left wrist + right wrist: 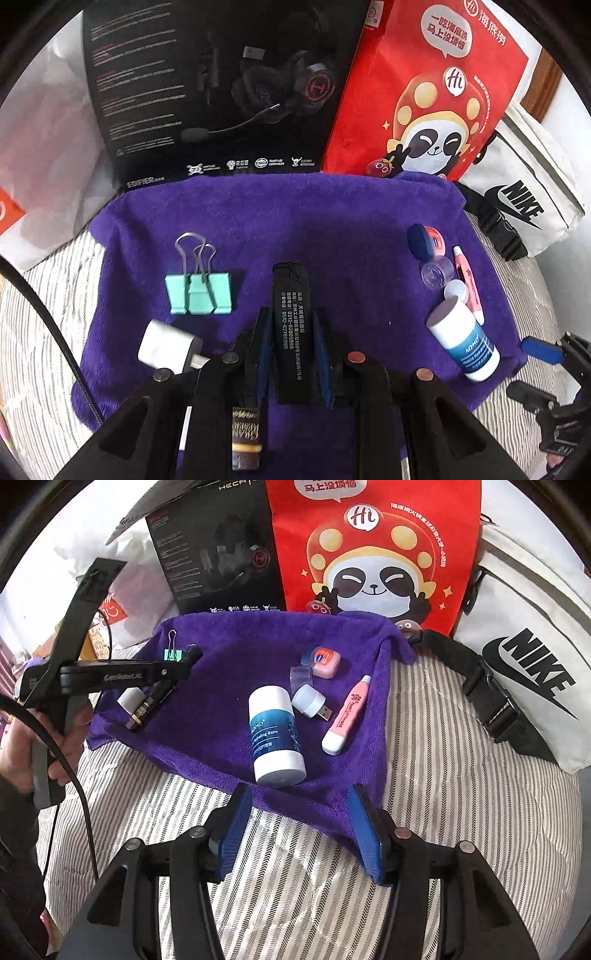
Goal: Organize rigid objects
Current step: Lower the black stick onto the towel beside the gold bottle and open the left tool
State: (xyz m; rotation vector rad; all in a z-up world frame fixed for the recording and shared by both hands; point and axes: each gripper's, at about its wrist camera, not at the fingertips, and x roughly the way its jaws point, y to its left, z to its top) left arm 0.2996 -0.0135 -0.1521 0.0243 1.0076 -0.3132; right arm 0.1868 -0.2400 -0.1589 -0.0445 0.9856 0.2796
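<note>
My left gripper [291,328] is shut on a black lighter [291,325] with white print, held over a purple towel [295,221]. A mint binder clip [199,288] and a white charger plug [166,345] lie to its left. On the towel's right lie a white-and-blue balm stick [275,734], a pink pen [345,714], a small pink jar [323,661], a clear cap [301,675] and a white USB light [310,701]. My right gripper [299,827] is open and empty at the towel's near edge, just short of the balm stick.
A black headset box [221,92] and a red panda bag [424,85] stand behind the towel. A white Nike bag [524,657] with a black strap lies at the right. The towel lies on striped bedding [295,886]. A dark wrapped bar [246,439] lies under the left gripper.
</note>
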